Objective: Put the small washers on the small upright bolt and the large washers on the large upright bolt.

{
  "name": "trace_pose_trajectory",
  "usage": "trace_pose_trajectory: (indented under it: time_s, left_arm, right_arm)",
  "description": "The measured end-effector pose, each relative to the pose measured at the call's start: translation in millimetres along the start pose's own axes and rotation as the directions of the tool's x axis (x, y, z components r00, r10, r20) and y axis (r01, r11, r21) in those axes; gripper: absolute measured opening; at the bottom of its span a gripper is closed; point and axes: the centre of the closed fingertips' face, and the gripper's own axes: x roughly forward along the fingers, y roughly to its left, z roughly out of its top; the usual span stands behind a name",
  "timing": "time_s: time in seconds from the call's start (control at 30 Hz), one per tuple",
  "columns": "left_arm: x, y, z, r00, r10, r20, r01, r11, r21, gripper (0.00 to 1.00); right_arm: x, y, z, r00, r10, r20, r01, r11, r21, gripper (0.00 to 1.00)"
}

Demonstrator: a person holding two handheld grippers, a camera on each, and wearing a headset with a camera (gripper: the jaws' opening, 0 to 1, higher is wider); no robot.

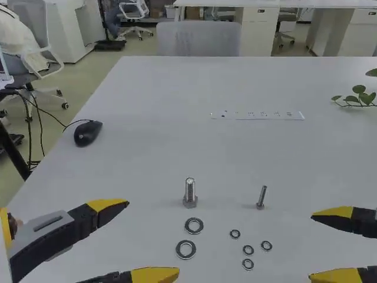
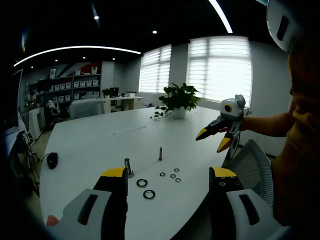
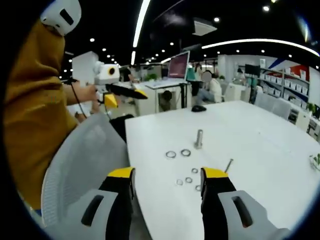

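Head view, left to right: mouse (image 1: 88, 132) on the grey desk (image 1: 177, 106); left gripper (image 1: 151, 238) at the near edge, fingers spread wide, holding nothing; large bolt (image 1: 189, 193) upright, two large washers (image 1: 194, 226) flat just in front of it; four small washers (image 1: 248, 250) clustered flat before the upright small bolt (image 1: 261, 197); right gripper (image 1: 311, 246), fingers likewise parted, holding nothing.

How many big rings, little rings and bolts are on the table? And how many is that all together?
Large washers: 2
Small washers: 4
Large bolt: 1
Small bolt: 1
Total: 8
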Motion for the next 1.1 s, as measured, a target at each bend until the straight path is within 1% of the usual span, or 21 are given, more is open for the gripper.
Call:
trace_pose_trajectory:
  time_s: [0.2,0.33,0.47,0.6,0.73,0.83,0.9,1.0,1.1]
  left_arm:
    - [-2.2,-0.2,-3.0,1.0000,0.001,-0.004,-0.001,1.000,-0.004,0.64]
    - [-2.6,0.7,-5.5,0.9999,0.002,-0.011,-0.002,1.000,-0.007,0.64]
    - [-1.5,1.8,-4.8,1.0000,0.002,-0.002,-0.002,1.000,-0.016,0.64]
    - [1.5,1.2,-6.1,0.9999,-0.006,-0.008,0.006,1.000,-0.017,0.64]
    - [3.3,1.0,-5.4,0.9999,-0.012,-0.007,0.012,1.000,-0.015,0.64]
    - [4.5,3.0,-5.0,1.0000,-0.009,-0.003,0.009,1.000,-0.017,0.64]
    - [4.7,4.1,-5.6,1.0000,-0.009,-0.004,0.009,1.000,-0.019,0.64]
    - [4.6,5.3,-5.9,1.0000,-0.008,-0.005,0.008,1.000,-0.019,0.64]
    - [4.5,6.1,-5.4,1.0000,-0.005,-0.002,0.005,1.000,-0.021,0.64]
  right_arm:
    - [-0.4,-0.1,0.7,1.0000,-0.006,0.003,0.006,1.000,0.006,0.52]
    - [-2.3,0.8,-4.0,0.9999,-0.016,-0.003,0.017,1.000,0.015,0.52]
    - [-3.8,1.4,-8.1,0.9997,-0.022,-0.011,0.022,0.999,0.024,0.52]
    - [-3.7,0.3,-10.6,0.9996,-0.026,-0.015,0.026,0.999,0.028,0.52]
    - [-2.0,-3.3,-10.9,0.9994,-0.034,-0.010,0.034,0.999,0.028,0.52]
    - [-1.7,-10.4,-10.9,0.9979,-0.065,-0.003,0.065,0.998,0.020,0.52]
    - [-1.4,-10.2,-11.5,0.9985,-0.056,0.000,0.056,0.998,0.036,0.52]
    - [-1.3,-9.4,-12.8,0.9985,-0.054,-0.009,0.054,0.998,0.029,0.52]
    - [-2.1,-9.6,-13.6,0.9983,-0.057,-0.007,0.057,0.998,0.033,0.52]
